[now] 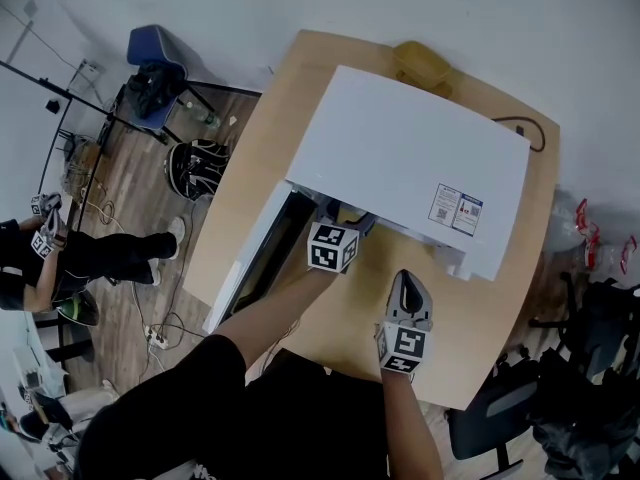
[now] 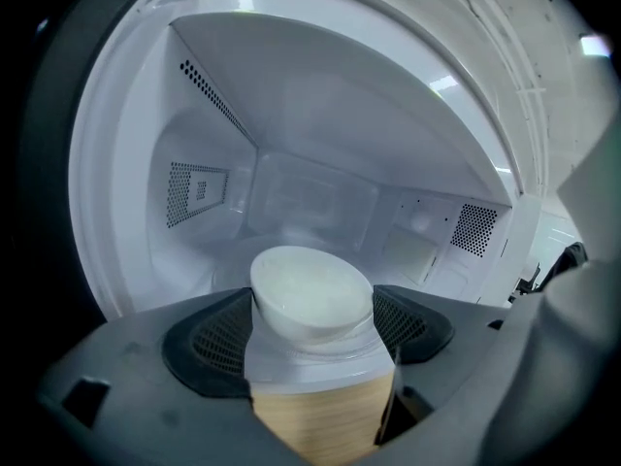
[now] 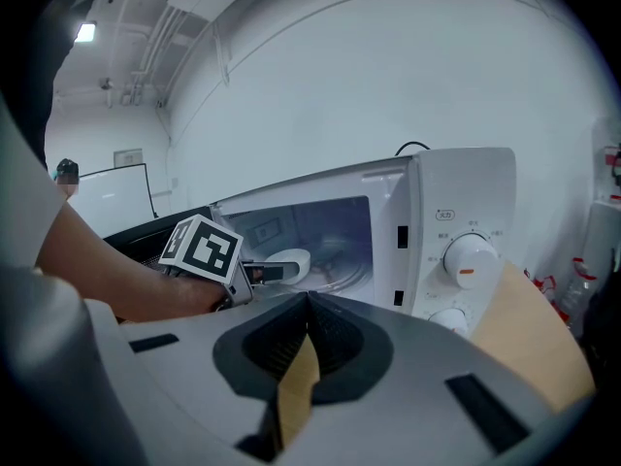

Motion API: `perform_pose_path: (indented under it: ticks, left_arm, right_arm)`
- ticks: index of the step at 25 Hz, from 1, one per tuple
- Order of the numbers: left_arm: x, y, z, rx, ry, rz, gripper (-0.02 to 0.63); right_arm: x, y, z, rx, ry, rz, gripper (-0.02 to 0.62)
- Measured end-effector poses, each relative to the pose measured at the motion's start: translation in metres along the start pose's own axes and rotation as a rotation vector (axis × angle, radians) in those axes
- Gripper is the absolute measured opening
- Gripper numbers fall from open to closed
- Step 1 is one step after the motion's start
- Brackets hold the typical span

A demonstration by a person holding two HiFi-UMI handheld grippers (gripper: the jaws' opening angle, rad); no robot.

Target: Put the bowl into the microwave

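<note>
Nearly there: left gripper (image 2: 312,311) clamped the bowl (image 2: 310,289) at the microwave's (image 3: 456,221) mouth, unreleased; right gripper (image 3: 306,336) jaws sat together, empty.

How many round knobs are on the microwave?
2. One knob with an orange mark sits on the microwave's front panel; the other knob is right below it, partly hidden.

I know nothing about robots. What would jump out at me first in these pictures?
A big white microwave sits on a wooden table, its door swung open to the left. The left gripper clamps a white bowl at the oven's mouth, while the right gripper, shut and empty, hangs over the table in front.
</note>
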State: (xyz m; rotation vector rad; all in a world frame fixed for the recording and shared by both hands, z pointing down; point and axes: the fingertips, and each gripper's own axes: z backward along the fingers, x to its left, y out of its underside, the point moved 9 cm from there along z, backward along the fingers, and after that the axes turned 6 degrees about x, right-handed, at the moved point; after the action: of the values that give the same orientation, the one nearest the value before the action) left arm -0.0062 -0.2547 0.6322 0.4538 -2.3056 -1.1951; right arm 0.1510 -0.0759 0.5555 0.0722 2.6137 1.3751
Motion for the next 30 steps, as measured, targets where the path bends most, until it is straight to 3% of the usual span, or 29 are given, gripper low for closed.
perform_pose_path:
  ticks: [30]
  left_arm:
    - [-0.014, -0.016, -0.039, -0.014, -0.012, -0.052, 0.370]
  right_arm:
    - [-0.023, 0.001, -0.009, 0.015, 0.026, -0.028, 0.060]
